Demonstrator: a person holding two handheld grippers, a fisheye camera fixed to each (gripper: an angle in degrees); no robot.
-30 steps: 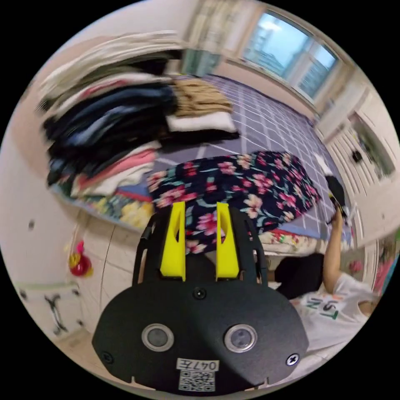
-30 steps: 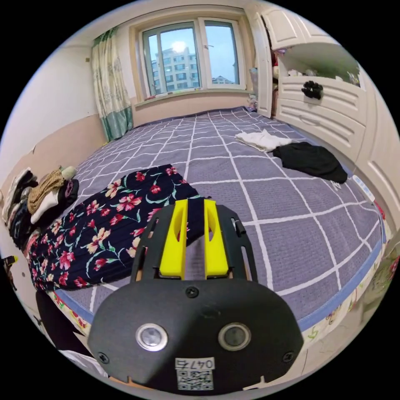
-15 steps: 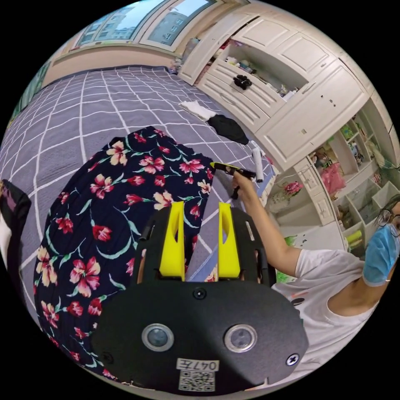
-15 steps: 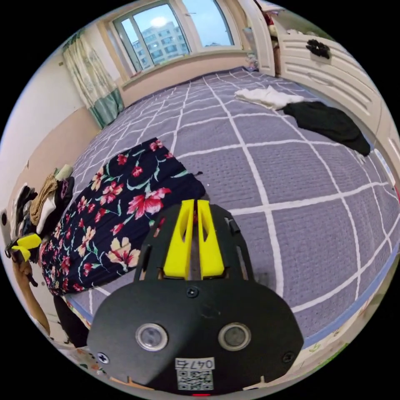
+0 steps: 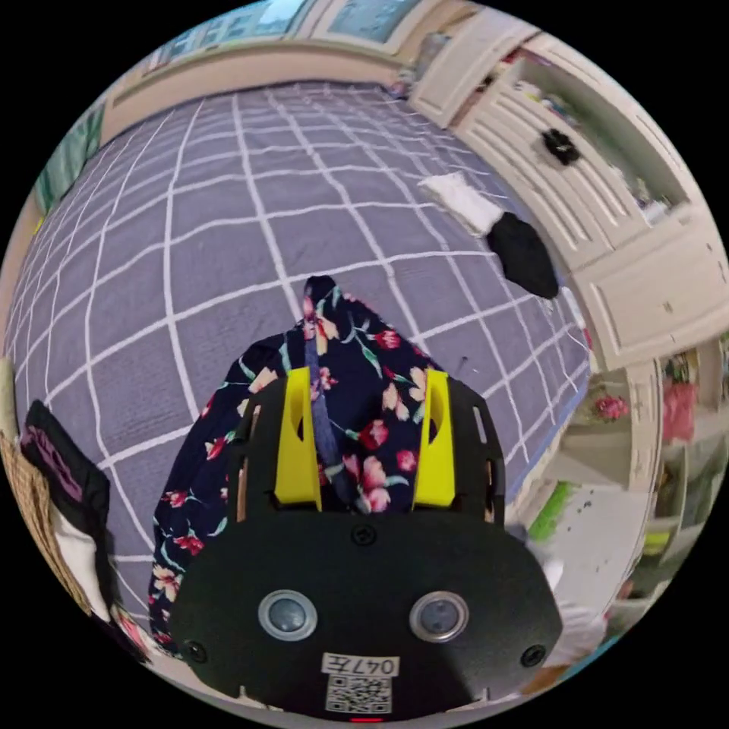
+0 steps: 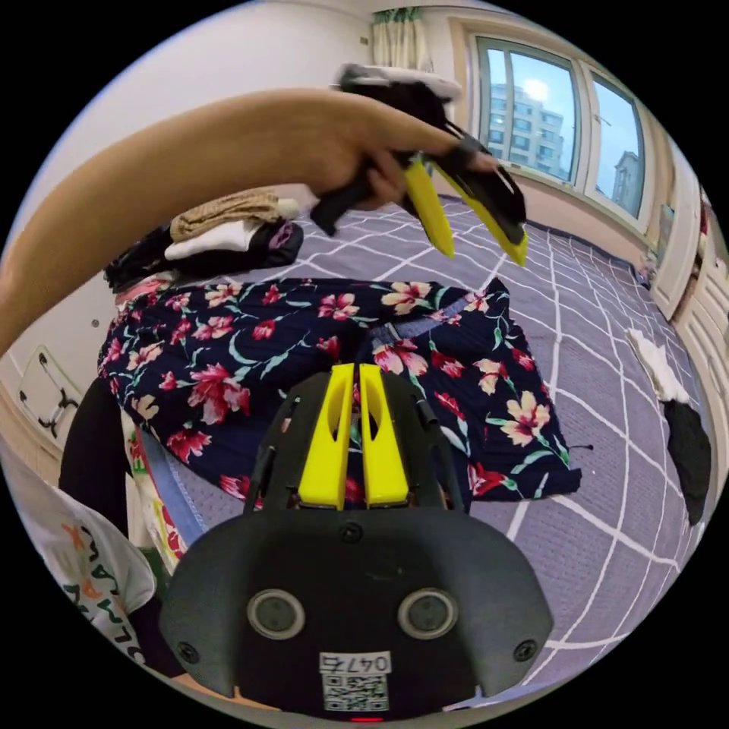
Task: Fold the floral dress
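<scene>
In the left gripper view, the left tongs (image 5: 366, 440) stand with their yellow jaws wide apart just above the floral dress (image 5: 357, 380), which lies on the bed (image 5: 228, 228); a raised ridge of the cloth with a blue strap runs up between the jaws, but whether either jaw touches it cannot be told; beyond the dress, toward the cupboards (image 5: 607, 228), a white garment (image 5: 463, 201) and a black garment (image 5: 524, 254) lie well apart from it; a stack of folded clothes (image 5: 53, 493) sits beside the dress on its other side. In the right gripper view, the right tongs (image 6: 355, 437) have their jaws close together, a narrow slit between them, low over the near edge of the dress (image 6: 304, 342); whether cloth is nipped there cannot be told; the dress lies stretched across the bed (image 6: 607, 319), its long axis running from the folded stack (image 6: 220, 235) toward the far garments; above the dress a hand (image 6: 357, 163) holds the left tongs (image 6: 478, 220), jaws spread and pointing down at the strap end. Judged from this, the left tongs are nearer that strap end, and the coming move turns on them closing on the ridge directly beneath, while the right tongs mind the near hem.
</scene>
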